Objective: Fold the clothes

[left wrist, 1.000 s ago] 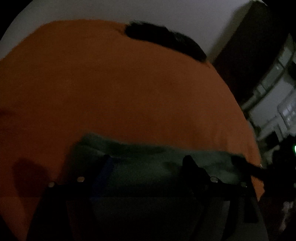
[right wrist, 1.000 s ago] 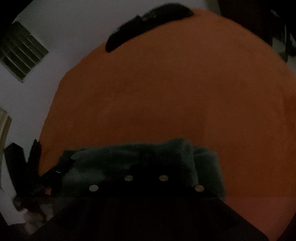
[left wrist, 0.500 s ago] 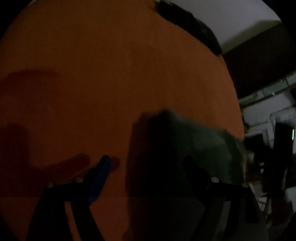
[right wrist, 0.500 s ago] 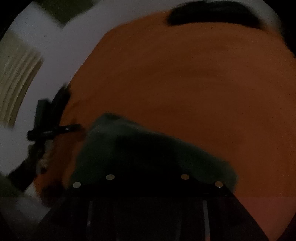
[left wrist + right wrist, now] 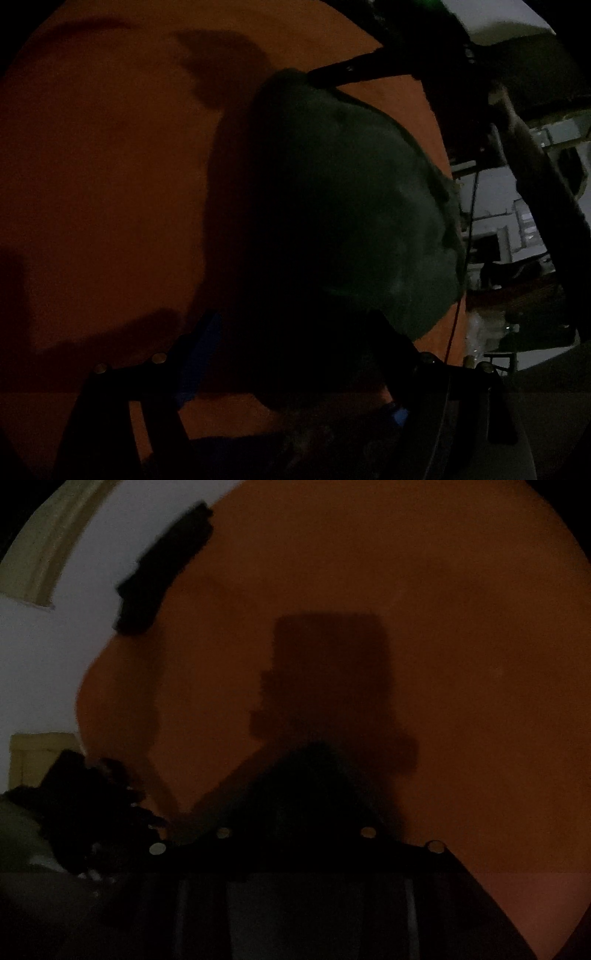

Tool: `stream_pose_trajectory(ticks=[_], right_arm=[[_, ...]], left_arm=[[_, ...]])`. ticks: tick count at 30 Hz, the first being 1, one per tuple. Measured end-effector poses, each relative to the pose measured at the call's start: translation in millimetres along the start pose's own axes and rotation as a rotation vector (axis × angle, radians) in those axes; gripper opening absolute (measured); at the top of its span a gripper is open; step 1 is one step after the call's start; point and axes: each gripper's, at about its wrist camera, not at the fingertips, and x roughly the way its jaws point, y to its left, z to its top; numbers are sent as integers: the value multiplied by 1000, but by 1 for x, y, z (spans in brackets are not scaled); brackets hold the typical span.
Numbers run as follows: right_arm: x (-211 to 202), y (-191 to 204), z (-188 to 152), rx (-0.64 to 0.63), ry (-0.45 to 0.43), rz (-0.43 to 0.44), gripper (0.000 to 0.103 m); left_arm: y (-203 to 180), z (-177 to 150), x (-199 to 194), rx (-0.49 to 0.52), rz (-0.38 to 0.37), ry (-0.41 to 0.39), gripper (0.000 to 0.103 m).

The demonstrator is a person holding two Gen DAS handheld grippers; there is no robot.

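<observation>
The orange counter (image 5: 110,166) is the biggest thing and fills most of both views. The light is very weak. The dark green garment (image 5: 351,203) lies on it as one rounded heap and reaches to the counter's edge on the right of the left wrist view. A long black object (image 5: 162,565) rests far beyond the garment, at the far edge of the counter.

The right gripper (image 5: 332,72) meets the garment at its far corner. Its fingers are near together and closing. In the right wrist view something dark rises in a peak between them, probably this cloth, but I cannot tell if the fingers already press on it.

The left gripper (image 5: 295,347) is at the near side of the garment. Its fingers are wide apart and hold nothing; one blue finger (image 5: 199,354) is over bare counter just beside the garment, the other is at the garment's near edge.
</observation>
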Motion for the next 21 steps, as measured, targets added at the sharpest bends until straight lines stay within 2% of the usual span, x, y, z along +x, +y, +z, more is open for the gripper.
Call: stream_pose_trajectory(ticks=[2,3,4,6,9,11,14,16,18,20,21], right_arm=[[13,7,16,-18,16,2,9],[19,10,24,-31,18,6,3],[24,13,32,-43,19,10,3],[20,18,34,-73,-32,-43,2],[4,11,46,17,-142,-91,1],[2,3,47,70,-185,-97,1],[20,7,45,64,-159,-119,1],[21,7,45,66,-165,-104,2],[10,3,44,92,-169,-77,3],[-19,6,36,118,-234,-80,3],[-37,7,26,118,-276,-54,3]], left_arm=[[-4,0,9,1,-2,-2,71],[-7,2,16,4,2,-2,55],[-9,4,23,7,5,-3,45],[-14,8,36,13,14,-5,38],[-22,-1,40,21,54,-36,29],[-29,-2,42,11,59,-35,28],[-34,-3,46,10,60,-21,28],[-36,3,42,9,69,-14,30],[-39,10,33,14,86,-19,32],[-51,17,23,37,86,-46,37],[-57,23,22,54,81,-56,42]])
